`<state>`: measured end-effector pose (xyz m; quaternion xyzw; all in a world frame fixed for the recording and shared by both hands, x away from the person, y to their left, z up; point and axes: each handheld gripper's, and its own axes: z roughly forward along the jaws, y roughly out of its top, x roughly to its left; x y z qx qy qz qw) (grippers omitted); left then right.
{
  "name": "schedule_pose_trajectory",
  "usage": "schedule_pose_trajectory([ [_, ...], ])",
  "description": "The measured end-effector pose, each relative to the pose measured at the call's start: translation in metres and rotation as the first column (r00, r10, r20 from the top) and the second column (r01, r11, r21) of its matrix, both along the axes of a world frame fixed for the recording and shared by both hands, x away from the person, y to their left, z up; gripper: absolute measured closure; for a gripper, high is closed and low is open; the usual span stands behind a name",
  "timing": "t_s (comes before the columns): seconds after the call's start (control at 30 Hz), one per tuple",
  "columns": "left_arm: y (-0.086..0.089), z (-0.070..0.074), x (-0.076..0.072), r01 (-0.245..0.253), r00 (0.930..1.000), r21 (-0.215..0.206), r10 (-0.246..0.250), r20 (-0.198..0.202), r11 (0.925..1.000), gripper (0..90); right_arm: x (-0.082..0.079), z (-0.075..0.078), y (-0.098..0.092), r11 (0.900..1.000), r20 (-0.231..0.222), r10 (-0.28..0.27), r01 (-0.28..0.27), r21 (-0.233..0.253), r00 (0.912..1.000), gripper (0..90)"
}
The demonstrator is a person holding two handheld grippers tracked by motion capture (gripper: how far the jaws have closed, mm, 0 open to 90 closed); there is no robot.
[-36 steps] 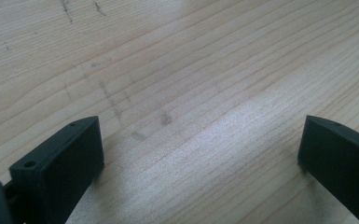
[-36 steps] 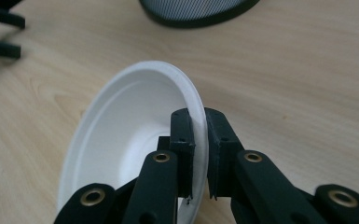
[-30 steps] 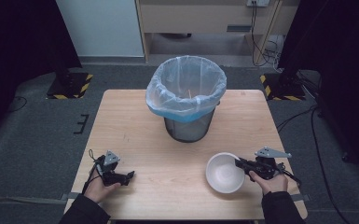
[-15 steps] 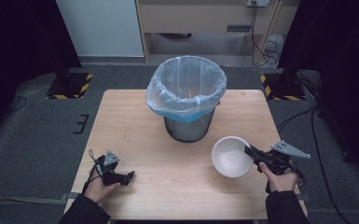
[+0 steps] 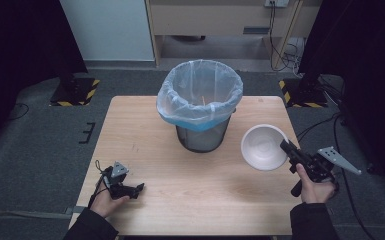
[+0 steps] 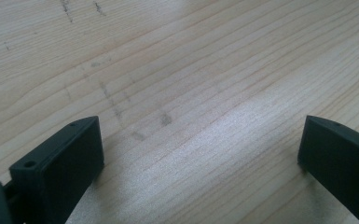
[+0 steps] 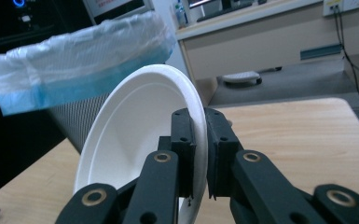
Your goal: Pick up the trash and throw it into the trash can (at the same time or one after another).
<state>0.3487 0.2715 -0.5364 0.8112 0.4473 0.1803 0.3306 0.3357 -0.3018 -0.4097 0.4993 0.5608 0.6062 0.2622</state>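
My right gripper (image 5: 286,147) is shut on the rim of a white paper bowl (image 5: 263,146), holding it off the table just right of the bin. In the right gripper view the bowl (image 7: 135,140) stands tilted on edge, its rim clamped between the two jaws of the gripper (image 7: 199,135). A mesh waste bin (image 5: 200,107) lined with a clear and blue plastic bag (image 7: 74,60) stands at the table's middle back. My left gripper (image 5: 137,189) rests low at the front left, open, and its view shows nothing between its fingers (image 6: 60,163) above bare wood.
The wooden table (image 5: 145,150) has open surface in front of the bin and between the two hands. Beyond the far edge are a cabinet (image 5: 220,20), cables (image 5: 285,50) and dark floor.
My right gripper has lifted the bowl from the table's front right and carried it up and toward the bin, tilting it. The left gripper has stayed put.
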Motion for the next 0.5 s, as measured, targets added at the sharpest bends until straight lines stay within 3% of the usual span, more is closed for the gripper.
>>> schedule_pose_trajectory([
  [0.23, 0.000, 0.000, 0.000, 0.000, 1.0000, 0.000, 0.000, 0.000, 1.0000, 0.0, 0.009, 0.024, -0.003, 0.999, 0.068, -0.018, 0.015, 0.045, 0.9975, 83.8],
  [0.5, 0.000, 0.000, 0.000, 0.000, 1.0000, 0.000, 0.000, 0.000, 1.0000, 0.0, 0.014, 0.057, -0.004, 0.994, 0.159, -0.063, 0.047, 0.097, 0.9852, 83.9],
])
